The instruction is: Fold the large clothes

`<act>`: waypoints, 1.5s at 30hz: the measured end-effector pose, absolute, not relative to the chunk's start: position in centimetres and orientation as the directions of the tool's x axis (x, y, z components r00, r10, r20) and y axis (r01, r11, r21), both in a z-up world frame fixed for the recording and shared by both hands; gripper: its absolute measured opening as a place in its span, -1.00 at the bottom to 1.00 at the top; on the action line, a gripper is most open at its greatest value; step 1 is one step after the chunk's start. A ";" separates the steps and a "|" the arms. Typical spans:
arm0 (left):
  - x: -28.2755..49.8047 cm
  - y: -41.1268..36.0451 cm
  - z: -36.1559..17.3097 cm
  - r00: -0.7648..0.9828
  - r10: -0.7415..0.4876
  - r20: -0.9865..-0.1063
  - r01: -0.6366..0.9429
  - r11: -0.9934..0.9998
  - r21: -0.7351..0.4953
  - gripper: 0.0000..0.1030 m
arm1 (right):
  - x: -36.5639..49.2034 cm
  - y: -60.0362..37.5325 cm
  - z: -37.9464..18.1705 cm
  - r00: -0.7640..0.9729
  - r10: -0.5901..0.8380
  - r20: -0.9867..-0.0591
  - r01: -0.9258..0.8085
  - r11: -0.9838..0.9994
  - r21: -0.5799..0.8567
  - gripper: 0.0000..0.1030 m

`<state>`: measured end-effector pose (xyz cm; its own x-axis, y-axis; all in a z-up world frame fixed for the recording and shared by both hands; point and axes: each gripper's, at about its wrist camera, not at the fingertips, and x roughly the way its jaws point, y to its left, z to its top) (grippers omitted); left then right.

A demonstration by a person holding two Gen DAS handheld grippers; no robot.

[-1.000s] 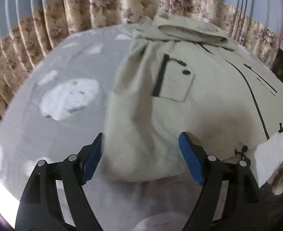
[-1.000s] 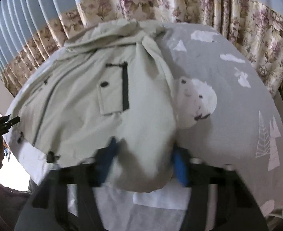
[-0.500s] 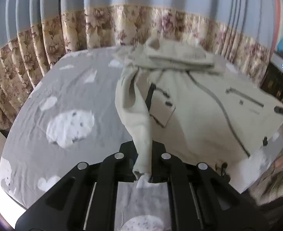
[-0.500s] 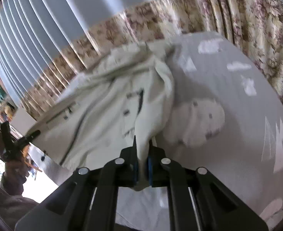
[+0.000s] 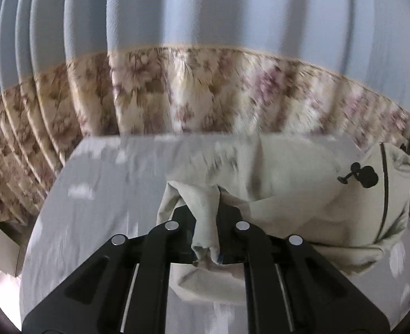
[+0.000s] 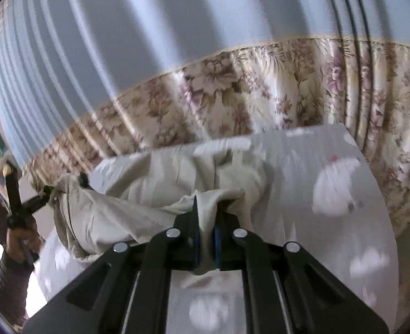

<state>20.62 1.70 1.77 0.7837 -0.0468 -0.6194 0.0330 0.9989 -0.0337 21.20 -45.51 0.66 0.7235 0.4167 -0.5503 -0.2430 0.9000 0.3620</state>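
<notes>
A large beige jacket (image 5: 288, 194) with black trim lies bunched on a grey patterned bed sheet (image 5: 99, 194). My left gripper (image 5: 206, 222) is shut on a fold of the jacket's edge and holds it raised off the bed. My right gripper (image 6: 205, 222) is shut on another fold of the same jacket (image 6: 149, 194), also lifted. The rest of the jacket hangs and drapes behind both grippers. A black drawstring toggle (image 5: 361, 172) shows on the jacket at the right.
Blue curtains with a floral lower band (image 5: 177, 91) hang right behind the bed. The grey sheet with white animal prints (image 6: 336, 186) extends to the right. The other hand and its gripper (image 6: 18, 203) show at the left edge of the right wrist view.
Both grippers closed on the jacket's near edge and lifted it, carrying it toward the far side of the bed; the views now tilt up to the curtains.
</notes>
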 end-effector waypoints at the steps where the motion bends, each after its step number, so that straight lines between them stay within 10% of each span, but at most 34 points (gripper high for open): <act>1: 23.0 1.6 2.0 0.776 -0.038 -0.630 0.027 0.999 -0.027 -0.84 | 23.8 -45.2 1.0 0.719 0.407 -0.563 -0.237 0.906 0.352 -0.87; 7: 34.5 3.1 -0.9 0.691 -0.044 -0.722 -0.027 0.996 -0.086 -0.59 | 35.5 -44.5 -2.5 0.628 0.377 -0.680 -0.120 0.911 0.394 -0.57; 10: 37.1 4.7 -3.4 0.609 -0.076 -0.790 -0.087 0.983 -0.162 0.02 | 38.4 -45.2 -5.7 0.584 0.342 -0.736 0.004 0.906 0.424 0.11; 11: 36.8 5.2 -3.3 0.624 -0.062 -0.779 -0.103 0.982 -0.160 0.52 | 38.3 -45.5 -5.7 0.613 0.287 -0.736 0.041 0.919 0.393 0.35; 13: 35.4 6.2 -2.2 0.688 -0.007 -0.726 -0.129 0.983 -0.131 0.94 | 37.0 -45.8 -4.8 0.681 0.280 -0.677 0.021 0.916 0.400 0.46; 27: 27.7 -5.1 -5.8 0.658 -0.051 -0.752 0.156 0.985 0.069 0.94 | 28.8 -32.9 -7.1 0.589 0.360 -0.724 -0.304 0.928 0.215 0.52; 45: 43.5 -1.7 -9.1 0.603 0.164 -0.781 -0.135 0.985 0.103 0.94 | 44.5 -32.0 -9.6 0.570 0.175 -0.803 -0.109 0.985 0.137 0.67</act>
